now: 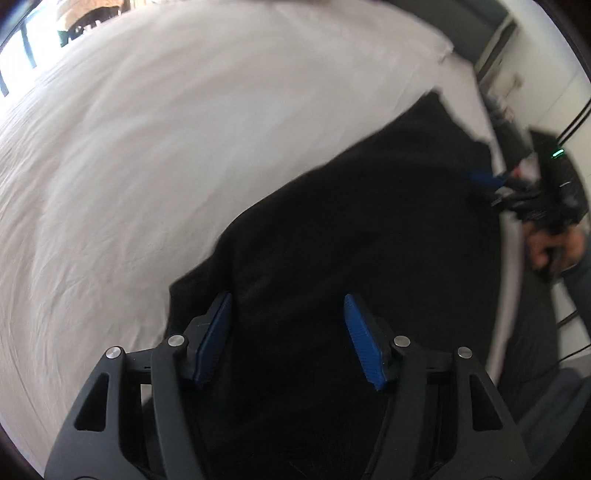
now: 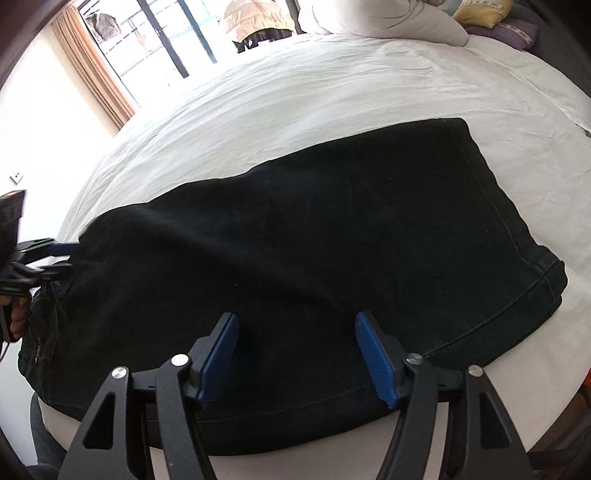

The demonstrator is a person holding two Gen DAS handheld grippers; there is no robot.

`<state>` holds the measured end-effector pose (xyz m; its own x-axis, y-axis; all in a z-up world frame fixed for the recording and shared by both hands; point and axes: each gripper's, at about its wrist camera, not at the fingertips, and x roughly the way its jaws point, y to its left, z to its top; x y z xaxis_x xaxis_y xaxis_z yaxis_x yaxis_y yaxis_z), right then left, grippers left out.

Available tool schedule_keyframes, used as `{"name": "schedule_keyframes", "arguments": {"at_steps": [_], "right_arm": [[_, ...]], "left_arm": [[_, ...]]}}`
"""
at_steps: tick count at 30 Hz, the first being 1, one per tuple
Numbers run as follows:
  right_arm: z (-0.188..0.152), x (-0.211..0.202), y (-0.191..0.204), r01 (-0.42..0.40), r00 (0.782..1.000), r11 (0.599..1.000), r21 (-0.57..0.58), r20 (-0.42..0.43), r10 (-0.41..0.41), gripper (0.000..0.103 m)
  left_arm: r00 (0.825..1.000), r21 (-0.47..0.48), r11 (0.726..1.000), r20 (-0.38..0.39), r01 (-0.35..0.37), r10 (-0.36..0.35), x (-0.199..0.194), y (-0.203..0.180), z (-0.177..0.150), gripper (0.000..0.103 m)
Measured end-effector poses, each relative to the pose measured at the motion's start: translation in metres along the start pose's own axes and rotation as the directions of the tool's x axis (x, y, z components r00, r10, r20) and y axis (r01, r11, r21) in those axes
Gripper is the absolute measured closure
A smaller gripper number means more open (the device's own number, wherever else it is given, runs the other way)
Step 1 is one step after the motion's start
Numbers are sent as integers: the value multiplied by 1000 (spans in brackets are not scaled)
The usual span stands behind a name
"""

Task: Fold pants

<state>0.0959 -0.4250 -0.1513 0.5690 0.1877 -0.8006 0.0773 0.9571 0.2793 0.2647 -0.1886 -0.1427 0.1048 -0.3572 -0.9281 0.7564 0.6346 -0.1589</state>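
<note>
- Two black two-finger grippers with blue ribbed pads show, one per wrist view, and both stand with their jaws spread wide and nothing between the pads.
- Left gripper (image 1: pixel 287 339) fills the bottom centre of the left wrist view, hovering over the black fabric below it; whether it touches the cloth cannot be told.
- Right gripper (image 2: pixel 296 358) sits at the bottom centre of the right wrist view, its pads over the near edge of the same garment.
- Black denim pants (image 2: pixel 295 251) lie flat across the middle of the right wrist view, one leg on the other (the stitched hems stack at the right), the waist end toward the lower left.
- Same pants (image 1: pixel 369 240) run from the bottom centre to the upper right of the left wrist view, which is blurred.
- White wrinkled bedsheet (image 2: pixel 332 85) spreads beneath and beyond the pants.
- White pillow (image 2: pixel 388 16) rests at the top of the right wrist view, a yellow cushion (image 2: pixel 480 13) just beside it to the right.
- Tan curtain (image 2: pixel 92 70) hangs by a window (image 2: pixel 166 37) in the upper left.
</note>
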Motion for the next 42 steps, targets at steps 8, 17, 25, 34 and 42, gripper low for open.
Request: {"name": "schedule_keyframes", "arguments": {"at_steps": [8, 17, 25, 34, 42], "right_arm": [[-1, -2, -2, 9, 1000, 1000, -2, 1, -9, 33], [7, -26, 6, -72, 997, 993, 91, 40, 69, 34], [-8, -26, -45, -121, 993, 953, 278, 46, 112, 43], [-4, -92, -119, -112, 976, 884, 454, 215, 13, 41], [-5, -39, -143, -106, 988, 844, 525, 154, 28, 61]], "left_arm": [[957, 10, 960, 78, -280, 279, 21, 35, 44, 50], [902, -114, 956, 320, -268, 291, -66, 15, 20, 53], [957, -102, 972, 182, -212, 228, 3, -26, -50, 53], [927, -119, 966, 276, -230, 254, -33, -60, -54, 53], [932, -252, 943, 232, -219, 278, -43, -59, -111, 53]]}}
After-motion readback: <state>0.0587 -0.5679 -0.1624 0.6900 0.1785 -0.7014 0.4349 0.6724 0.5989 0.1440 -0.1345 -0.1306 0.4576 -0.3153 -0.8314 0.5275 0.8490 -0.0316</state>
